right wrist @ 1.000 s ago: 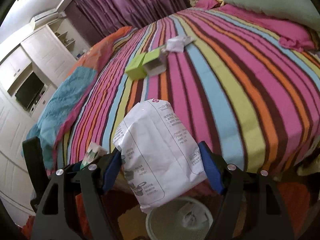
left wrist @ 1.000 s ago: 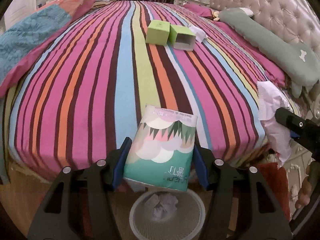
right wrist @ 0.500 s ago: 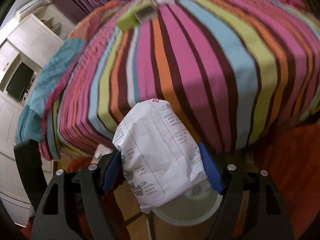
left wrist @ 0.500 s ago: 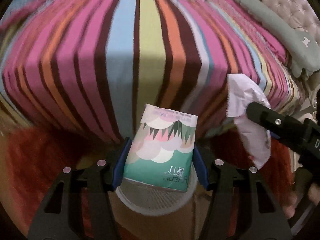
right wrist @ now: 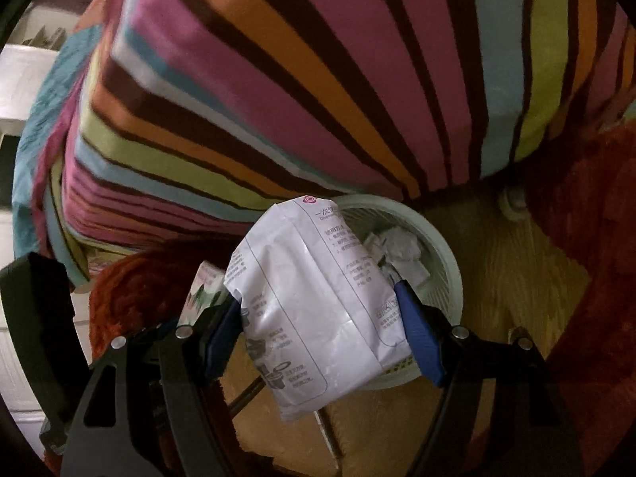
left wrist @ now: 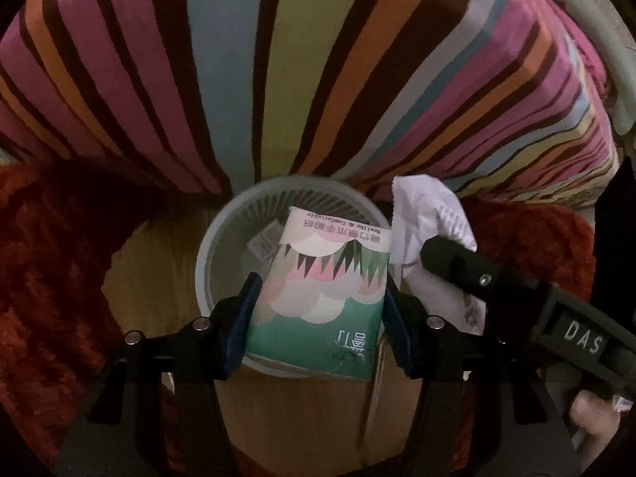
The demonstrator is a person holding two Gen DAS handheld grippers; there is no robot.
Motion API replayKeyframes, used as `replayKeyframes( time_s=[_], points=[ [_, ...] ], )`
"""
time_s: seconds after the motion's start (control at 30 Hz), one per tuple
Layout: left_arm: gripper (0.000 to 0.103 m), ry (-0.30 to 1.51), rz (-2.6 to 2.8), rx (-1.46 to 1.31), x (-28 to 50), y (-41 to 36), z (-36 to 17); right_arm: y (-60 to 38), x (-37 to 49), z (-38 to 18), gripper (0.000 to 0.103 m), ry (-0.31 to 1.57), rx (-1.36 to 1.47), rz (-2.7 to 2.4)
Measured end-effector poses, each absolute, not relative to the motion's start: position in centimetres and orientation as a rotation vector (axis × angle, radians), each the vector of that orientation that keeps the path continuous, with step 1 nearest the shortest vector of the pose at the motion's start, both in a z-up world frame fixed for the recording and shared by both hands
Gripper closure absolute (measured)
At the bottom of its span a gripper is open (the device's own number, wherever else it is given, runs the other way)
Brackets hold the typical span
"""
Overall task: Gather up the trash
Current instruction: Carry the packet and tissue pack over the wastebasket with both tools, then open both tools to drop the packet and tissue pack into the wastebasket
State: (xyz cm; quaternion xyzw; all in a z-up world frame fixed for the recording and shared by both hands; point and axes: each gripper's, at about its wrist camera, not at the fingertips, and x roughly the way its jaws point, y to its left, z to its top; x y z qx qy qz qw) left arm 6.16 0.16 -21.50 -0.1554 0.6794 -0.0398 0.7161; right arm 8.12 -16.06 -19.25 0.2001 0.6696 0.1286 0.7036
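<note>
Left gripper (left wrist: 318,318): clamped on a green tissue pack (left wrist: 318,298), blue pads pressing its 2 side edges; pack held over the near rim of the wastebasket (left wrist: 222,222), likely for a straight drop.
Right gripper (right wrist: 322,330): closed on a white printed bag (right wrist: 314,310), gripped across its lower half so the top leans toward the basket mouth.
Wastebasket: pale slotted bin on the wooden floor (left wrist: 159,270), against the foot edge of the striped bed (left wrist: 278,59); crumpled paper (right wrist: 401,250) inside.
Red rug (left wrist: 47,278): flanks the floor patch on both sides.
Hidden: basket's near rim behind both items; bag's contents unknown; print on the bag too small to read.
Judgement: release not yet made; both items look roughly aligned above the opening.
</note>
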Motion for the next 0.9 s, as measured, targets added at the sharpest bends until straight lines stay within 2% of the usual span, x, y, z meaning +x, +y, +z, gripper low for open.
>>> replayKeyframes(
  time_s=[0.37,0.9],
  points=[
    [0.046,1.673,-0.075,-0.387,6.1,0.2,-25.8,-15.9,8.6,-22.6,0.033,1.615,0.478,0.202],
    [0.045,1.78,-0.087,-0.35,6.2,-0.5,-27.4,-15.6,8.6,-24.4,0.032,1.702,0.443,0.189]
  ],
)
